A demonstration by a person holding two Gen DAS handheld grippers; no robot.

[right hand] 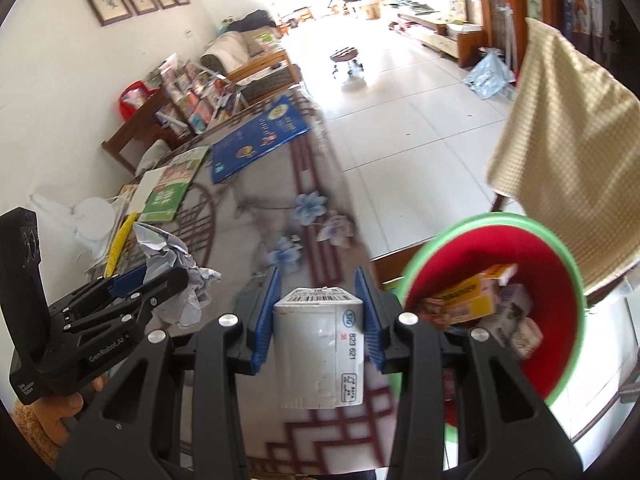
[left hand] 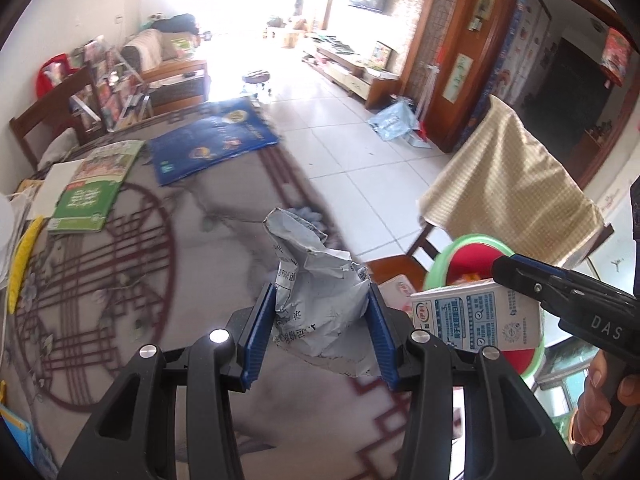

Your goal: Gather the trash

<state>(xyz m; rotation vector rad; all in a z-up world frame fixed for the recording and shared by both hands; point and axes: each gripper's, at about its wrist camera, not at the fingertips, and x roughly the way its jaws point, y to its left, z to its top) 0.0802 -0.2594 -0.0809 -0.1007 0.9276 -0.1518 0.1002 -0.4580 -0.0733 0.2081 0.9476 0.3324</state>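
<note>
Blue pads of the right tool point(right hand: 320, 316) are clamping a milk carton point(right hand: 320, 344) over the bench's point(right hand: 256, 232) right edge, just short of the red bin point(right hand: 560, 280), while the left tool point(left hand: 322, 328) is pinching a crumpled grey wrapper point(left hand: 320, 280). Releasing early is risking a drop onto the floor; the limp wrapper may be snagging on a pad.
</note>
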